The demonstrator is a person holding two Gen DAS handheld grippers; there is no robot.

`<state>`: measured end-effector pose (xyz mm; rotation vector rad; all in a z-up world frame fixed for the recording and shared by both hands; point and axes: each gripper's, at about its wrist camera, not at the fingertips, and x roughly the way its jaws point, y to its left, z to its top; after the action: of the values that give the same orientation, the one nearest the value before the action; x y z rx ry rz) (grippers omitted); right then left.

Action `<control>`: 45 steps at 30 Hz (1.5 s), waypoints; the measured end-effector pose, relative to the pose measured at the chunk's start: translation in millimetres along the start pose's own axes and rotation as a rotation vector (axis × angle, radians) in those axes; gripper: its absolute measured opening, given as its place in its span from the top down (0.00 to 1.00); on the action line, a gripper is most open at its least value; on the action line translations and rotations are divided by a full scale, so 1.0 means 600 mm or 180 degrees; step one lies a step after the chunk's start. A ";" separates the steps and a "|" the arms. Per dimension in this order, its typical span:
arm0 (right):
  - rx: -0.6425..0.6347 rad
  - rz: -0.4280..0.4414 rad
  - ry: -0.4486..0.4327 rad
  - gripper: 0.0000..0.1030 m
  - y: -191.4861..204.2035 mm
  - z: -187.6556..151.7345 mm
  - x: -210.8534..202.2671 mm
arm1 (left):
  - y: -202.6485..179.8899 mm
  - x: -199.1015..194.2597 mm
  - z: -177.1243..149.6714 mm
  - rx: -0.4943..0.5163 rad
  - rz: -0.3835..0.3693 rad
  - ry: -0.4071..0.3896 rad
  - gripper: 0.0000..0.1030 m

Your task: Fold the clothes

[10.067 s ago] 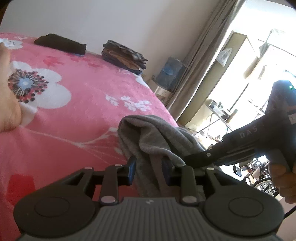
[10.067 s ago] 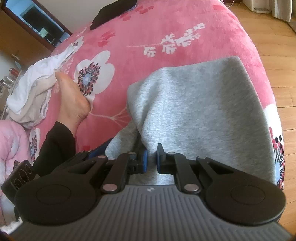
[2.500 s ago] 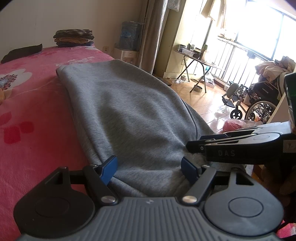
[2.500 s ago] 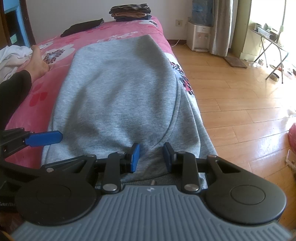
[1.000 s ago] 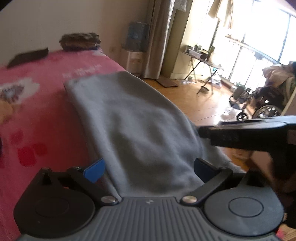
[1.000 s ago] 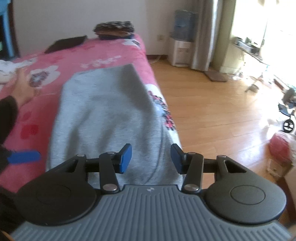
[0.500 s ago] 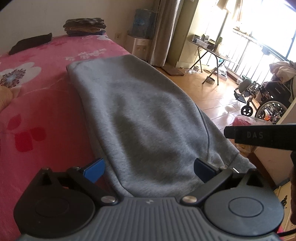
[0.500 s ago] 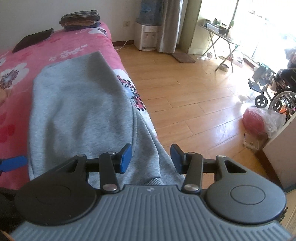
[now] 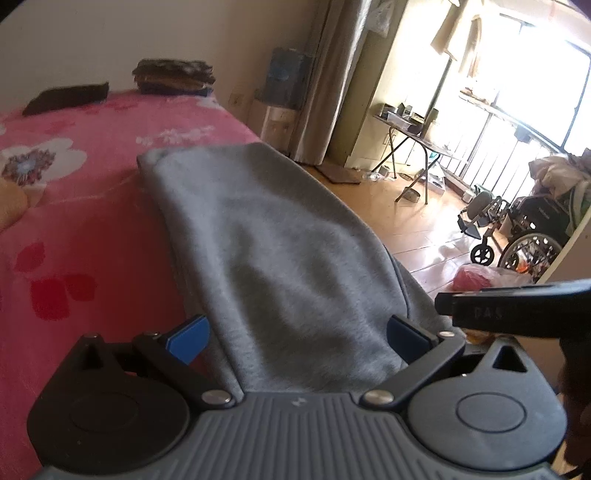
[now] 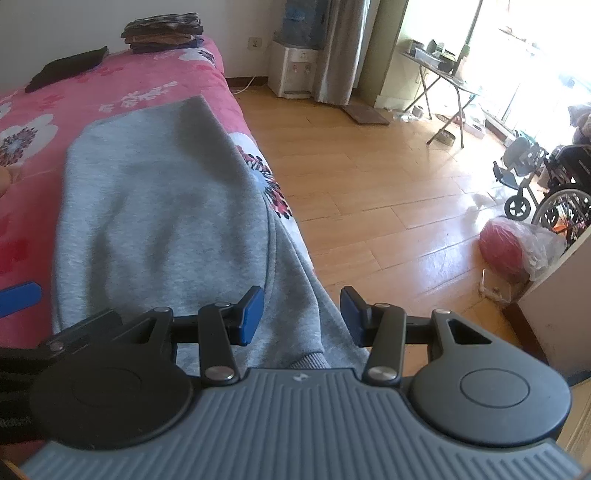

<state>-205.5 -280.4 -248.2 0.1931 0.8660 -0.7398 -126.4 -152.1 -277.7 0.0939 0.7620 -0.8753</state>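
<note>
A grey sweatshirt [image 9: 266, 251] lies lengthwise on the pink floral bed [image 9: 74, 229], its near end under both grippers. In the left wrist view my left gripper [image 9: 298, 338] is wide open above the garment's near hem, its pads clear of the cloth. The right gripper's black finger [image 9: 517, 310] reaches in from the right. In the right wrist view the sweatshirt [image 10: 162, 206] fills the left half, and one sleeve with its ribbed cuff [image 10: 308, 362] hangs over the bed's edge. My right gripper [image 10: 302, 317] hovers open above that sleeve, holding nothing.
A stack of folded clothes [image 10: 162, 31] and a black garment [image 10: 66, 70] sit at the bed's far end. Wooden floor [image 10: 369, 192] lies to the right, with a water dispenser [image 10: 291, 70], folding table [image 10: 439, 70], red bag [image 10: 513, 247] and wheelchair [image 10: 546, 184].
The right gripper's view has swung right, toward the bed's edge and the floor. Both grippers' jaws have stayed open, and the sweatshirt lies as before.
</note>
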 end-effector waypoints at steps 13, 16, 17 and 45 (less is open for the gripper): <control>0.0081 -0.0022 0.0047 0.56 -0.004 0.000 0.003 | 0.002 0.007 -0.002 -0.0006 -0.0121 0.0109 0.00; 0.0076 -0.0023 0.0058 0.57 -0.002 0.000 0.003 | 0.006 0.009 -0.003 -0.0041 -0.0144 0.0133 0.01; 0.0071 -0.0024 0.0053 0.57 -0.001 0.001 0.003 | 0.008 0.010 -0.003 -0.0050 -0.0153 0.0141 0.01; 0.0151 0.0339 0.0437 0.63 0.009 -0.010 0.032 | 0.014 0.033 -0.011 -0.0079 -0.0231 0.0461 0.07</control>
<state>-197.5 -283.4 -267.0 0.3331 0.9614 -0.6533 -116.1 -157.2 -296.8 0.1091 0.9159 -0.9350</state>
